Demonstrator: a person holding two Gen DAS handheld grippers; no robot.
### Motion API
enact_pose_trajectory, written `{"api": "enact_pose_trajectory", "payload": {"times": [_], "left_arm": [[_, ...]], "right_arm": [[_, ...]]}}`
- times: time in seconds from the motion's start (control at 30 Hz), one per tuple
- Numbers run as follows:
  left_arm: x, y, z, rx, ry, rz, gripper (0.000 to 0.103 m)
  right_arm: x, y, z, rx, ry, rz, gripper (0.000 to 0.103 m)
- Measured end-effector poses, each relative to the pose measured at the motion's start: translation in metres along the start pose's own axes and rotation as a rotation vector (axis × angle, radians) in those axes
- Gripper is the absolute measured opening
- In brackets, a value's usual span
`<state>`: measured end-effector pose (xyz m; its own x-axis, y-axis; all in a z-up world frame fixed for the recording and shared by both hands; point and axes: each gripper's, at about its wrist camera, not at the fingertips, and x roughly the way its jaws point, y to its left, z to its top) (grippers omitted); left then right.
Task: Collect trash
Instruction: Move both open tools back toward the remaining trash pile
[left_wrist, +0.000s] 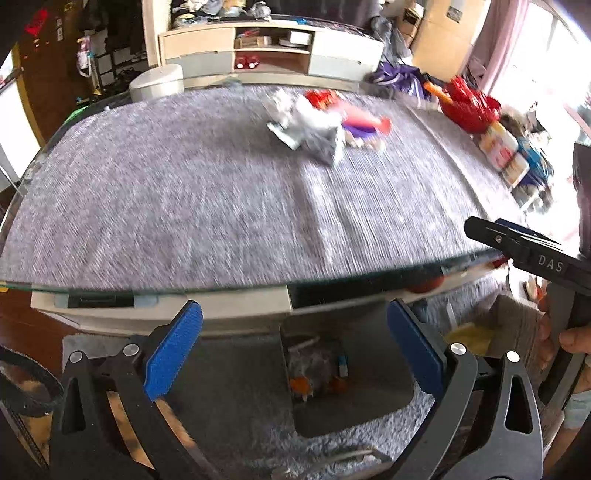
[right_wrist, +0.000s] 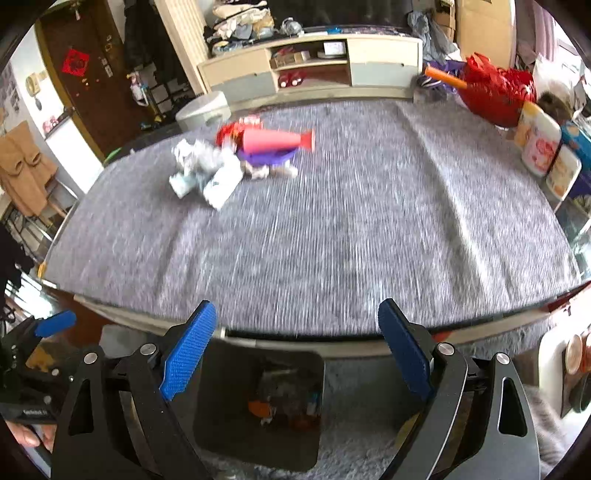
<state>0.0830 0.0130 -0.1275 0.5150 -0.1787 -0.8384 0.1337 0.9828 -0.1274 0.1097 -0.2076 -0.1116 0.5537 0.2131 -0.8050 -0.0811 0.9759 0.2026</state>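
A heap of trash lies on the far side of the table's grey cloth: crumpled white wrappers, red packaging, a pink cone and a purple piece. Below the table's near edge stands a dark bin with wrappers and orange bits inside. My left gripper hangs open over the bin, nothing between its blue pads. My right gripper is open above the same bin, also with nothing held. In the left wrist view the right gripper appears at the right edge.
A red bag and several printed canisters stand along the table's right side. A white round bin sits beyond the far edge, with a low cabinet behind. A shaggy grey rug covers the floor.
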Motion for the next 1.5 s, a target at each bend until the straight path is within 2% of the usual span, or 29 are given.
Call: {"api": "enact_pose_trajectory", "payload": {"times": [0.4,0.53,0.7,0.77,0.93,1.27,1.5], "left_arm": [[0.017,0.014,0.083,0.005,-0.055,0.040,0.094],[0.028,0.017,0.104,0.014,-0.063,0.051,0.086],[0.045,0.021,0.126,0.019,-0.062,0.043,0.073],[0.051,0.021,0.133,0.022,-0.060,0.035,0.067],[0.072,0.022,0.150,0.034,-0.046,0.013,0.055],[0.101,0.022,0.174,0.029,-0.040,-0.009,0.047],[0.116,0.020,0.187,0.034,-0.040,-0.018,0.036]], "right_arm": [[0.038,-0.002,0.055,0.013,-0.005,0.020,0.090],[0.052,0.001,0.070,-0.010,-0.015,0.029,0.086],[0.074,0.009,0.086,-0.047,-0.002,0.041,0.063],[0.083,0.010,0.089,-0.057,0.006,0.042,0.060],[0.102,0.009,0.092,-0.053,0.027,0.051,0.056],[0.119,0.008,0.099,-0.083,0.030,0.049,0.048],[0.129,0.012,0.102,-0.097,0.050,0.072,0.040]]}}
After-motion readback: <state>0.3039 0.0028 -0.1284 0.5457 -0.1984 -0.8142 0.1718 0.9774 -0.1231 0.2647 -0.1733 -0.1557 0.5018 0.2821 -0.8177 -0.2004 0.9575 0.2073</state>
